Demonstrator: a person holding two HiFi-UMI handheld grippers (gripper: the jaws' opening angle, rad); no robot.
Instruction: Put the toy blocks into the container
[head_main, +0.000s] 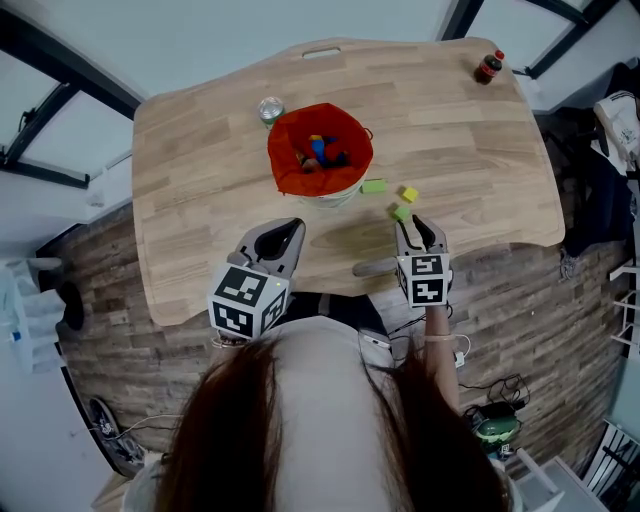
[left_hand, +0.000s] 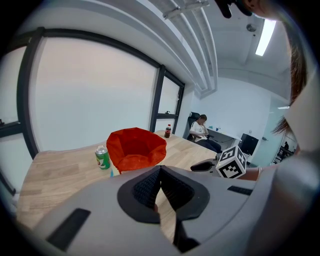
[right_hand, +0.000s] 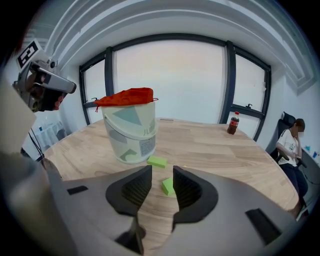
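Note:
A pale container with a red liner (head_main: 318, 152) stands mid-table and holds several coloured blocks. To its right lie a flat green block (head_main: 373, 186), a yellow block (head_main: 409, 194) and a small green block (head_main: 401, 212). My right gripper (head_main: 418, 226) is low over the table just behind the small green block (right_hand: 167, 186). Its jaws stand apart with nothing gripped, and the block lies just past the tips near the right pad. The flat green block (right_hand: 157, 161) rests by the container (right_hand: 131, 132). My left gripper (head_main: 288, 232) hovers in front of the container (left_hand: 136, 147), tips together and empty.
A green can (head_main: 271, 108) stands close behind the container on its left. A cola bottle (head_main: 489, 66) is at the far right corner. The wooden table (head_main: 200, 200) ends just under both grippers. A person sits in the room beyond (left_hand: 201, 127).

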